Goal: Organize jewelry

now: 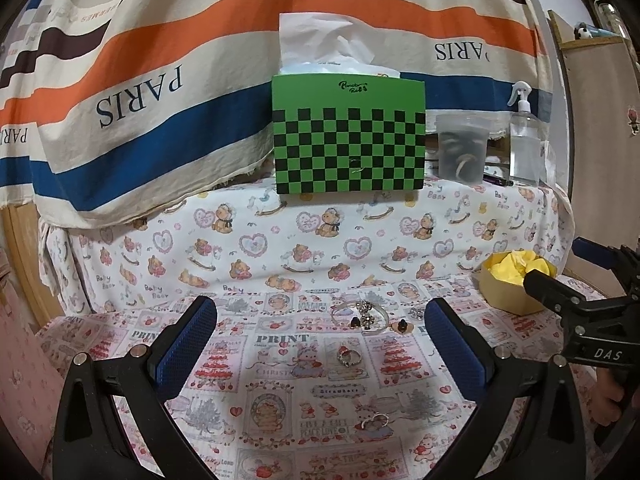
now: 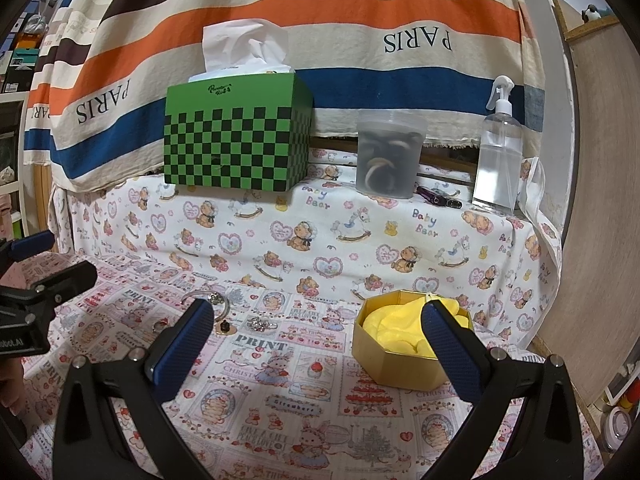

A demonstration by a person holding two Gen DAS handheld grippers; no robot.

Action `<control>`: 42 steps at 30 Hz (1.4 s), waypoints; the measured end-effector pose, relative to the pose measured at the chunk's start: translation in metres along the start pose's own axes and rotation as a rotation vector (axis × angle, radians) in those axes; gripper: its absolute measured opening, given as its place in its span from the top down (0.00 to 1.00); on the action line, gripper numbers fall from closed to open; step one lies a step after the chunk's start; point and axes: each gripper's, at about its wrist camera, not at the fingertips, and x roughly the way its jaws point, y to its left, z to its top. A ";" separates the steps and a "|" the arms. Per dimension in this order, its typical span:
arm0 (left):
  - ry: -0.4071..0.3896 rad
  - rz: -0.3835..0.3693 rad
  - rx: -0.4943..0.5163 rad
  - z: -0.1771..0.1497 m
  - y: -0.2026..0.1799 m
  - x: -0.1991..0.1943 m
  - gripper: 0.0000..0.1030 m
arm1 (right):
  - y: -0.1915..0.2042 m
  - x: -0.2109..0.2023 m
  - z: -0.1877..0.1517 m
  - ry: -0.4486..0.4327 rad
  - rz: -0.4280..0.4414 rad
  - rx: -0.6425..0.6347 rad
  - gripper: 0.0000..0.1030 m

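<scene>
Nothing picked yet, so this looks like the start. Both my grippers, left (image 1: 320, 336) and right (image 2: 318, 338), hover with fingers spread wide and empty. Jewelry lies loose on the counter (image 1: 256, 420): bangle (image 1: 358, 312), ring (image 1: 349, 357), second ring (image 1: 374, 421). Gold box (image 2: 394, 360) with yellow lining sits well right of them. Next I'd lower the left over a ring; small, flat, needs a precise pinch. Open cloth all around; tissue box (image 2: 236, 136) far back.
</scene>
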 end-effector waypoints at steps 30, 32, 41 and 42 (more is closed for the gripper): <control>0.649 -0.122 -0.088 0.008 -0.005 0.084 0.44 | -0.024 0.014 0.004 0.027 -0.077 0.064 0.00; 0.707 -0.146 -0.123 0.002 -0.011 0.081 0.60 | -0.025 0.015 0.003 0.029 -0.077 0.071 0.00; 0.809 -0.171 -0.122 -0.018 -0.029 0.078 0.76 | -0.022 0.016 0.003 0.036 -0.084 0.050 0.00; 0.808 -0.161 -0.119 -0.018 -0.028 0.079 0.77 | -0.023 0.016 0.003 0.036 -0.084 0.051 0.00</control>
